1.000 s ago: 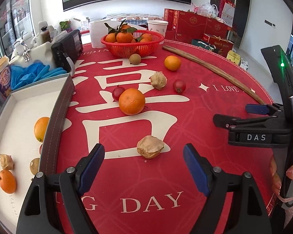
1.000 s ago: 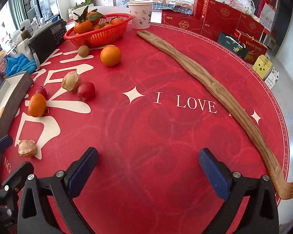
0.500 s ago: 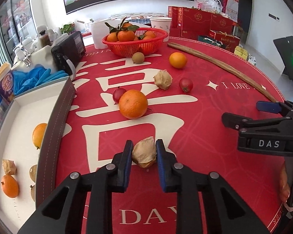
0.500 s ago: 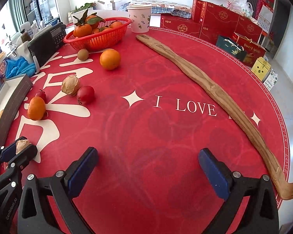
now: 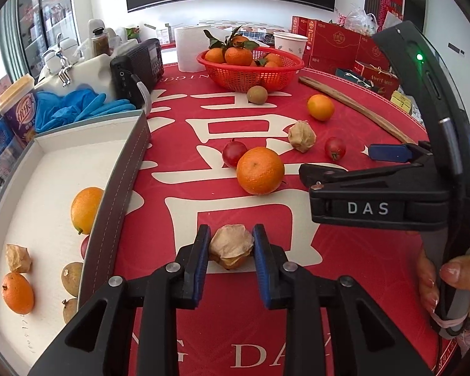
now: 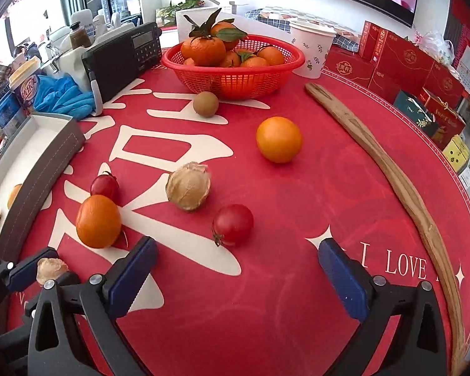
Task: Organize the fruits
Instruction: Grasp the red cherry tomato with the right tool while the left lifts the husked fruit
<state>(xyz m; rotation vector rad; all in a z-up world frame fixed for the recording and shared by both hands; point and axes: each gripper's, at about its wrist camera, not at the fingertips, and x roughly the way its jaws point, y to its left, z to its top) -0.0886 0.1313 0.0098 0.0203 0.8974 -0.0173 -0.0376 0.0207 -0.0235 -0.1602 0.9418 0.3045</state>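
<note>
My left gripper is clamped on a papery husk fruit — blue pads pressing both its sides, jaws nearly closed, having just eased open a touch around it. The fruit sits low over the red tablecloth, right by the big white character print; can't tell if it touches the cloth. The right wrist view catches the same grip at its lower left edge.

My right gripper stands wide open, nothing between the pads, hovering over the cloth just short of a cherry tomato. My right hand wraps its handle.

Loose on the cloth beyond: a big orange with a second cherry tomato touching behind it, another husk fruit, a smaller orange, a kiwi just in front of the red basket heaped with leafy tangerines.

Left of the cloth — a white tray with a dark stitched rim, holding an orange, a small tangerine, a husk fruit and brownish fruits partly hidden by the rim.

A long wooden stick lies along the right side. Behind: black radio, blue gloves, paper cup, red gift boxes.
</note>
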